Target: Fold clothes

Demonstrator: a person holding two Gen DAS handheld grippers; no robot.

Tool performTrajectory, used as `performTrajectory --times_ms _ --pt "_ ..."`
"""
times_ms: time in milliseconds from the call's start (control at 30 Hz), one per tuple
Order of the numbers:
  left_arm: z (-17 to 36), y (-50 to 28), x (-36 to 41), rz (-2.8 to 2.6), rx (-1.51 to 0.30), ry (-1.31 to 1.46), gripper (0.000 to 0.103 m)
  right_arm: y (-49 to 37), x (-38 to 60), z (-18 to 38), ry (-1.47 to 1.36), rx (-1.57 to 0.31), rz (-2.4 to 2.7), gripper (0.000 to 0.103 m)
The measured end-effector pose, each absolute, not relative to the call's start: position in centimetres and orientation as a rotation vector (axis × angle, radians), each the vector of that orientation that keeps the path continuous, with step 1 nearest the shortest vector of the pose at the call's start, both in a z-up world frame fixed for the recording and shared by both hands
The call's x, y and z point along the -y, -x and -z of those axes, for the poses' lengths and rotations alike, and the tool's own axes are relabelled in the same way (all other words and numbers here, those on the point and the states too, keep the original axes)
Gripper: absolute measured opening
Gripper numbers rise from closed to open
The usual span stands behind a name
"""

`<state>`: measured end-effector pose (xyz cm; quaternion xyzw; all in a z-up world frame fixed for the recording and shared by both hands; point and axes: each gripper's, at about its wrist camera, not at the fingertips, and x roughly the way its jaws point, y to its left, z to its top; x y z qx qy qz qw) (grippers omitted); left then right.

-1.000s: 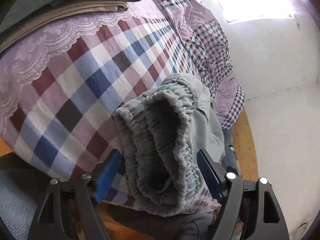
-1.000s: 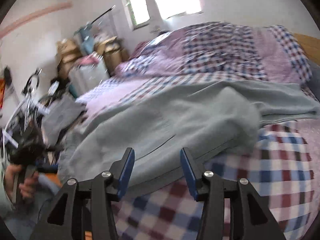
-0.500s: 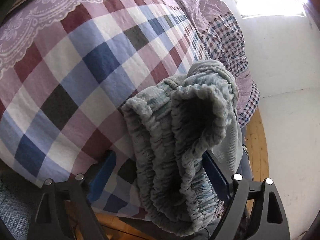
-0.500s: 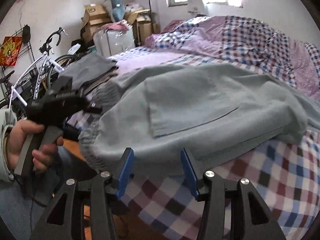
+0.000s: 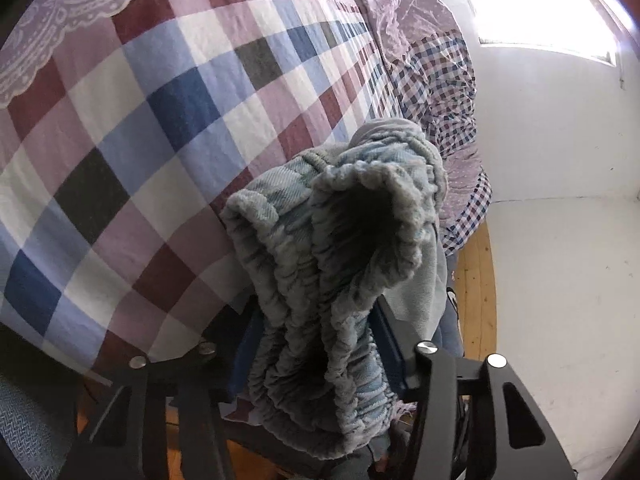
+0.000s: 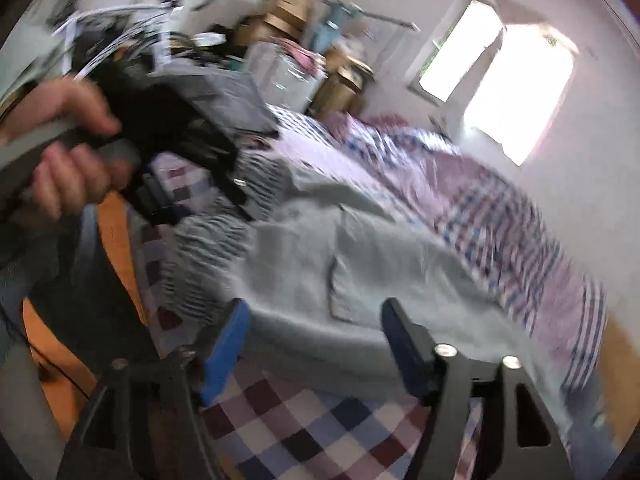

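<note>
Pale grey trousers (image 6: 360, 256) lie across the checked bed cover (image 6: 320, 432). Their elastic waistband (image 5: 340, 248) hangs over the bed edge, bunched between the blue pads of my left gripper (image 5: 316, 340). Its jaws are closing, and both pads touch the gathered fabric. The right wrist view, blurred and tilted, shows a hand (image 6: 68, 152) holding that left gripper (image 6: 244, 196) at the waistband. My right gripper (image 6: 316, 340) hovers over the near edge of the trousers. Its jaws are opening wide, with cloth between them but neither pad pressing on it.
The checked cover (image 5: 140, 140) runs far back to a rumpled quilt (image 5: 432, 60). Wooden floor (image 5: 476, 300) and a white wall lie to the right. Behind the bed stand boxes (image 6: 288, 12), a bicycle (image 6: 132, 20), a grey folded pile (image 6: 228, 96) and a window (image 6: 516, 92).
The left jaws have narrowed onto the bunched waistband after sinking a little toward the bed edge. The right gripper rolled, swung across toward the waistband end, and its jaws widened.
</note>
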<state>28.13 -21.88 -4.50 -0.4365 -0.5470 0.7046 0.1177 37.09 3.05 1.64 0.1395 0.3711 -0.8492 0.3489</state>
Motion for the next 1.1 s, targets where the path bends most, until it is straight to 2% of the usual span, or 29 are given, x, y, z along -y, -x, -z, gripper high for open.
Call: performTrajectory --times_ms 100,133,267,333,700,933,1100 --pt "3.9 -28.0 22.2 -2.036 1.612 1.226 0.036 -38.4 -1.8 0.3 -0.328 -1.093 2.101 0.078" --pt "3.7 -27.9 22.3 -2.025 1.613 1.205 0.035 -38.9 -1.3 1.1 -0.296 -1.159 2.068 0.078" --pt "2.7 -27.6 22.7 -1.958 1.639 1.109 0.033 -40.1 0.1 3.9 -0.144 -1.383 2.013 0.078" --pt "2.3 -27.3 23.0 -1.908 1.67 1.053 0.033 -40.1 0.6 4.7 -0.087 -1.438 2.0 0.078" --pt "2.4 -26.3 23.9 -1.743 1.8 0.965 0.033 -37.9 3.7 7.0 0.114 -1.613 2.121 0.082" --pt "2.7 -25.9 24.2 -1.72 1.846 0.956 0.033 -37.3 4.3 6.2 0.168 -1.602 2.205 0.086" --pt "2.6 -26.6 23.4 -1.696 1.835 0.955 0.033 -36.2 5.5 7.8 0.185 -1.644 2.206 0.088"
